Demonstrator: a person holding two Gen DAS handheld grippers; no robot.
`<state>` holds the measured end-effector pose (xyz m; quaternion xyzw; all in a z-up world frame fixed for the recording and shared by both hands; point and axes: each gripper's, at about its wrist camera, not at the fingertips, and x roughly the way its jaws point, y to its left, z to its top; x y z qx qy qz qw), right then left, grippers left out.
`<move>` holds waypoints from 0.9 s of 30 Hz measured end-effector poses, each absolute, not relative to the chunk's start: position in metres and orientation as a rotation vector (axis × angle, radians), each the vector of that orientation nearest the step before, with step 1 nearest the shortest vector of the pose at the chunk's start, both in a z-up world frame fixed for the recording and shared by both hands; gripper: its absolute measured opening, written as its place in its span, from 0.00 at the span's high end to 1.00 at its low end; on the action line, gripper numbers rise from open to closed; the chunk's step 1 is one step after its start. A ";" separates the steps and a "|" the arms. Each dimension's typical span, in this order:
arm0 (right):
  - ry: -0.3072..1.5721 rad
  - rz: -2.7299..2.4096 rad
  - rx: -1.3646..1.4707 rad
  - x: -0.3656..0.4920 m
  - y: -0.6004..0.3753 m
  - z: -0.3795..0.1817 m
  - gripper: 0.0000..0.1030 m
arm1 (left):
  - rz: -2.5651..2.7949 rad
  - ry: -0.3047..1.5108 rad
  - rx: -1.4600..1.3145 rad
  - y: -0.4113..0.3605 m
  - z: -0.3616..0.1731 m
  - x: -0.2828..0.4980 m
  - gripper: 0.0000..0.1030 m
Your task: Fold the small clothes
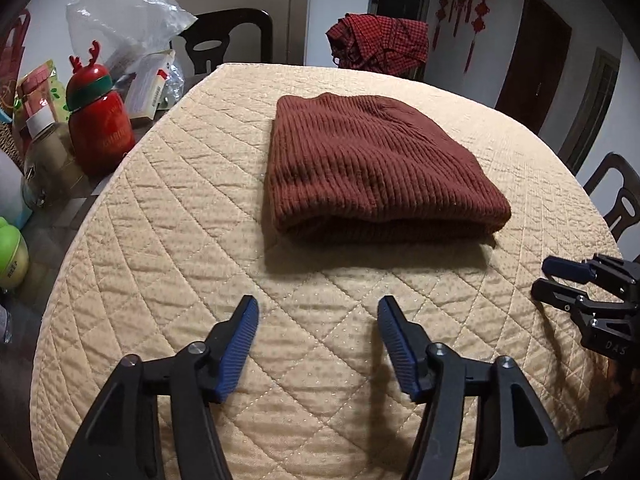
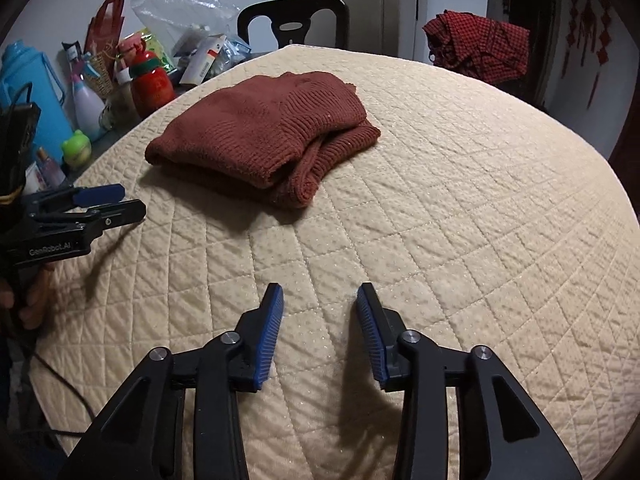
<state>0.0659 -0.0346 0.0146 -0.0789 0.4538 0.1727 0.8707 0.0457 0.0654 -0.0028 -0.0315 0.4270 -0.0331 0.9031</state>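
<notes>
Quilted surface (image 1: 168, 240) carries folded rust-brown knit garment (image 1: 380, 168) at centre. Garment lies at 12 o'clock from left tool (image 1: 318, 312), at 11 o'clock from right tool (image 2: 320, 298). Both tools spread, pinching nothing, over bare quilt. Clutter at 9–10 o'clock edge.

Both wrist views face the sweater (image 1: 376, 164) from nearby.

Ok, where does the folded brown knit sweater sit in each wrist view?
Left wrist: folded brown sweater lies centre, beyond the open left gripper.
Right wrist: it lies upper left of centre, ahead of the open right gripper.
Shared landmark: red reindeer bottle, left of it.
</notes>
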 end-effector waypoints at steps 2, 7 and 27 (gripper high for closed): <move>0.942 0.351 -0.174 0.065 -0.033 0.014 0.57 | -0.070 0.890 -0.047 0.062 -0.004 0.047 0.32; 0.943 0.357 -0.155 0.065 -0.037 0.013 0.55 | -0.057 0.897 -0.008 0.056 -0.006 0.047 0.30; 0.942 0.355 -0.165 0.062 -0.035 0.012 0.53 | -0.047 0.900 0.000 0.056 -0.007 0.047 0.26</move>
